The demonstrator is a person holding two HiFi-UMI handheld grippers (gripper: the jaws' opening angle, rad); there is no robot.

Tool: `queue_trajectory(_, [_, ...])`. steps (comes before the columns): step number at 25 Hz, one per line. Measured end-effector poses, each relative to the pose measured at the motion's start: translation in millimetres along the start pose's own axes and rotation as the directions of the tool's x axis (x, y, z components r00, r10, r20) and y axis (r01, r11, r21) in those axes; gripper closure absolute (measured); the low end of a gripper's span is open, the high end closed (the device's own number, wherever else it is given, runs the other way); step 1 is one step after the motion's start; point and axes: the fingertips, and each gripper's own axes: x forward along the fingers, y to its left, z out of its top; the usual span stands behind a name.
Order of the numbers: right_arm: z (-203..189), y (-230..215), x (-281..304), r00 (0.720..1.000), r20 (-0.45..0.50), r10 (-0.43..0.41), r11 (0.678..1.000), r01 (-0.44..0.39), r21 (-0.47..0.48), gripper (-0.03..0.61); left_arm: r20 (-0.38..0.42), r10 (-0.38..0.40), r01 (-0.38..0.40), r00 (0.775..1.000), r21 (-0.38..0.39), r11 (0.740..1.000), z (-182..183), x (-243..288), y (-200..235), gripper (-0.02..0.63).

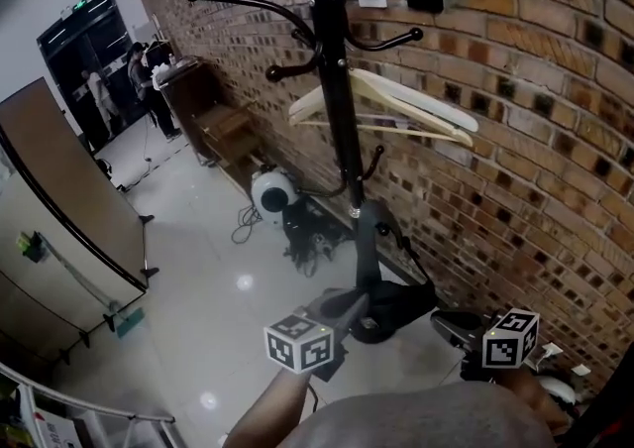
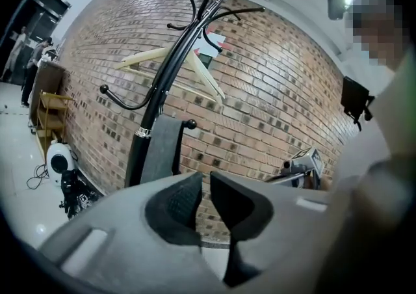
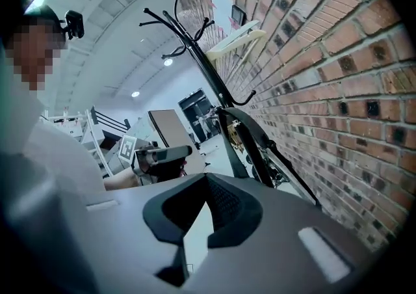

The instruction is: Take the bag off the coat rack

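The black coat rack (image 1: 332, 89) stands against the brick wall. A dark bag (image 1: 401, 299) rests by its base, and its grey strap (image 1: 365, 256) runs up to a low hook. My left gripper (image 1: 349, 305) sits just left of the strap with a narrow gap between its jaws and nothing in them. In the left gripper view the strap (image 2: 162, 149) hangs ahead of the left gripper (image 2: 205, 179), apart from it. My right gripper (image 1: 448, 323) is low on the right of the bag, shut and empty. The right gripper (image 3: 207, 177) view shows the strap (image 3: 250, 135) ahead.
A pale wooden hanger (image 1: 396, 104) hangs on the rack. A white round appliance (image 1: 269, 193) and tangled cables (image 1: 307, 238) lie on the floor by the wall. A wooden cabinet (image 1: 213, 114) stands further back and a brown partition board (image 1: 69, 198) at the left. People stand far off.
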Motion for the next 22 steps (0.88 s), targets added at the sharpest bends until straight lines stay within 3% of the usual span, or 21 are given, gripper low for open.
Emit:
queue_trajectory(3, [0, -10, 7, 1.000, -0.013, -0.022, 1.000, 0.022, 0.011, 0.580, 0.014, 0.041, -0.041, 0.999, 0.048, 0.998, 16, 9, 33, 0.490])
queue_trajectory(5, [4, -22, 7, 0.999, -0.013, -0.043, 0.999, 0.043, 0.021, 0.580, 0.006, 0.067, -0.067, 0.998, 0.094, 0.993, 22, 24, 55, 0.352])
queue_trajectory(7, [4, -35, 3, 0.997, -0.009, -0.074, 0.996, 0.074, 0.041, 0.580, -0.015, 0.095, -0.092, 0.995, 0.145, 0.985, 22, 41, 71, 0.302])
queue_trajectory(12, [2, -59, 2, 0.992, -0.018, -0.124, 0.990, 0.125, 0.067, 0.580, -0.095, 0.103, -0.080, 0.990, 0.221, 0.972, 10, 77, 92, 0.281])
queue_trajectory(15, [3, -66, 1, 0.990, -0.022, -0.139, 0.987, 0.140, 0.075, 0.580, -0.131, 0.089, -0.059, 0.987, 0.224, 0.973, 0, 93, 100, 0.279])
queue_trajectory(18, [4, -73, 0, 0.988, -0.027, -0.151, 0.985, 0.153, 0.082, 0.580, -0.118, 0.075, -0.049, 0.990, 0.208, 0.977, -5, 101, 104, 0.282])
queue_trajectory(22, [6, -79, 2, 0.988, -0.022, -0.155, 0.983, 0.157, 0.091, 0.580, -0.092, 0.033, -0.017, 0.995, 0.172, 0.985, -6, 105, 102, 0.359])
